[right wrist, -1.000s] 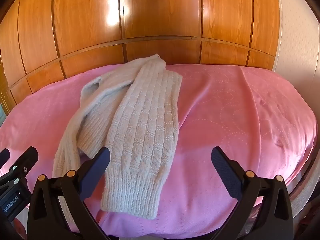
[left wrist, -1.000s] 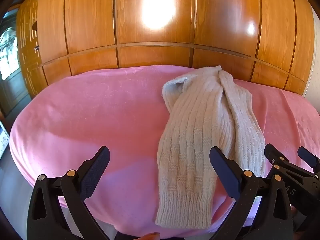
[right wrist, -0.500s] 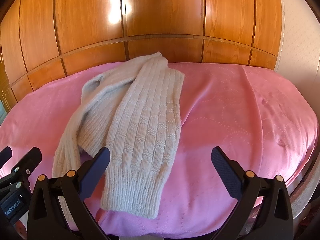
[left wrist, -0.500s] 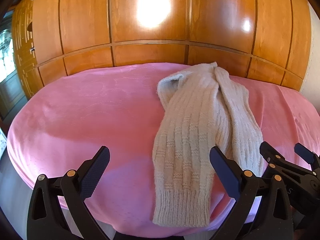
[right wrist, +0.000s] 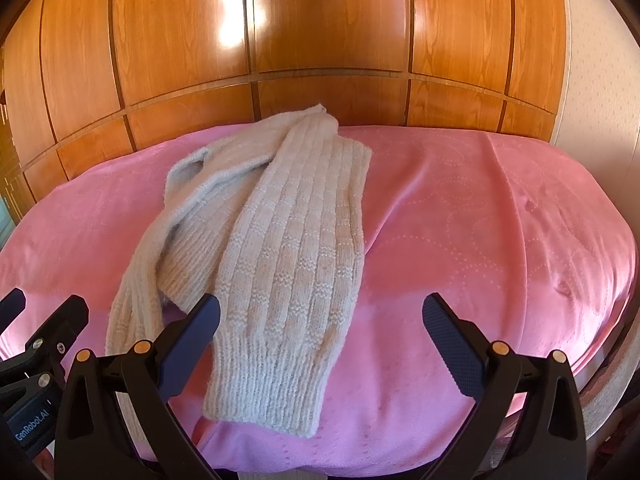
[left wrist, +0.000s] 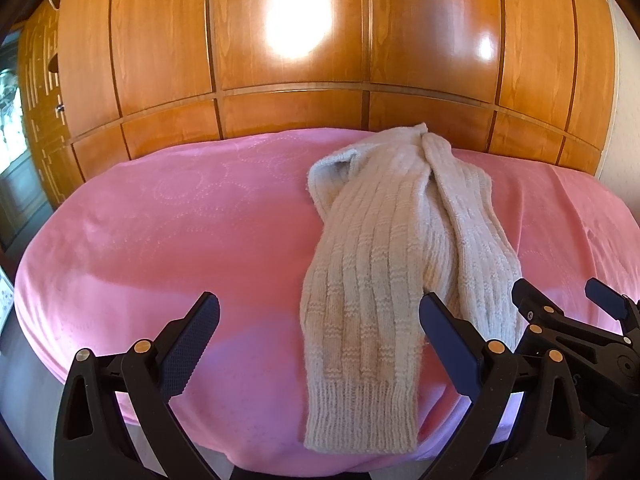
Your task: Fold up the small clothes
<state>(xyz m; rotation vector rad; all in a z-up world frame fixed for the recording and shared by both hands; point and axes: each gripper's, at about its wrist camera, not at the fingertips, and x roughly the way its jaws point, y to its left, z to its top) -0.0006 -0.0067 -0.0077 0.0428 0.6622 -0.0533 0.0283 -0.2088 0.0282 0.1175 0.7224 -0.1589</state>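
A beige knitted garment [left wrist: 384, 264] [right wrist: 280, 248] lies folded lengthwise on the pink bedspread [left wrist: 168, 232] [right wrist: 480, 232], its ribbed hem hanging near the front edge. My left gripper [left wrist: 320, 344] hovers open over the bed's front edge, its right finger [left wrist: 448, 344] just in front of the garment. My right gripper [right wrist: 320, 340] is open too, with its left finger [right wrist: 192, 336] in front of the garment's lower part. Neither holds anything. Each gripper appears at the edge of the other's view: the right gripper [left wrist: 568, 312] and the left gripper [right wrist: 44, 316].
A glossy wooden wardrobe [left wrist: 320, 60] [right wrist: 320, 40] runs right behind the bed. A pale wall [right wrist: 592, 80] stands at the far right. Bare pink cover lies left of the garment in the left wrist view and right of it in the right wrist view.
Both grippers have shifted slightly, so the garment sits a little further left in the left wrist view. The garment itself has not moved and both grippers stay open.
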